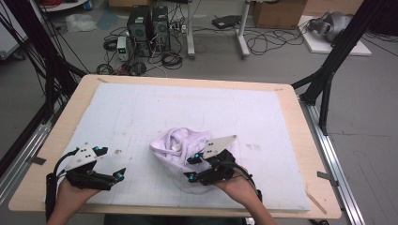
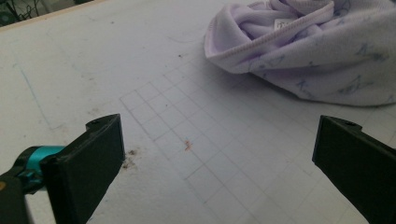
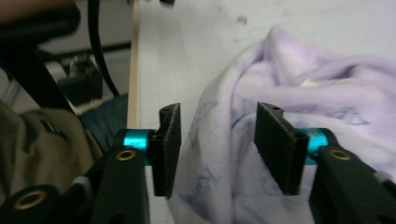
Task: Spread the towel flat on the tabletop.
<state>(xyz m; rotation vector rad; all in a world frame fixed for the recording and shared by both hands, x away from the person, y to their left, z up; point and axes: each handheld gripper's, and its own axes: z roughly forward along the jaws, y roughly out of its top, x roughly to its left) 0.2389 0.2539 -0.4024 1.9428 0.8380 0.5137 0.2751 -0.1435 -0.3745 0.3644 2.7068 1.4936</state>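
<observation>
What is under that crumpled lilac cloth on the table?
The lilac cloth lies on the white gridded mat, which covers the wooden table. Anything tucked beneath its folds is hidden.

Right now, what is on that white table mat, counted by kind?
Lilac garment, crumpled: 1
Hand-held grippers, left and right: 2
Total: 3
</observation>
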